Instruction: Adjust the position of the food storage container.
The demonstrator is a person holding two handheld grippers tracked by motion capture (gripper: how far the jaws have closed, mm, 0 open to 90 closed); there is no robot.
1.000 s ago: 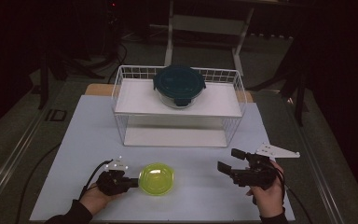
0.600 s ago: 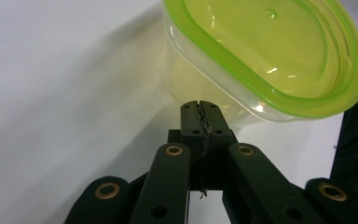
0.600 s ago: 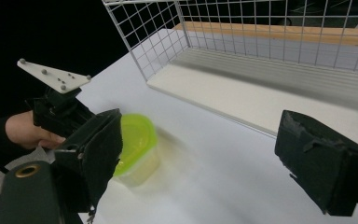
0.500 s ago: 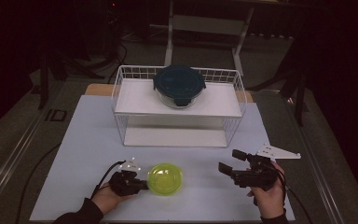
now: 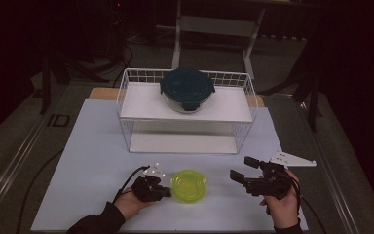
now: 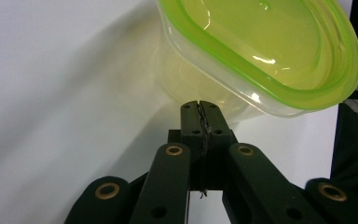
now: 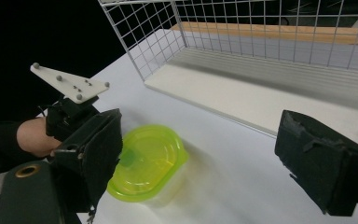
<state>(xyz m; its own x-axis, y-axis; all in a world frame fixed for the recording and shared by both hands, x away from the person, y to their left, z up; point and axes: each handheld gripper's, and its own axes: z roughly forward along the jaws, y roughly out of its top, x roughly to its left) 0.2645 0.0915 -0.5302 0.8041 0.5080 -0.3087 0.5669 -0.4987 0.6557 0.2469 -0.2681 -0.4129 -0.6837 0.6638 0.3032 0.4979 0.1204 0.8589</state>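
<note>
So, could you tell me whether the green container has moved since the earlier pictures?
Yes. The green container has slid right along the table, from below the wire rack's left part toward its middle, with the shut left tongs against it.

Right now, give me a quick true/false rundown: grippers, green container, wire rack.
1. The left gripper has its jaws shut, tips against the side of the green-lidded container. True.
2. The right gripper is clamped on that container. False: its jaws stand open, apart from it.
3. A dark-lidded container sits on the top shelf of the wire rack. True.
4. The green-lidded container is inside the rack. False: it stands on the white table in front of the rack.
</note>
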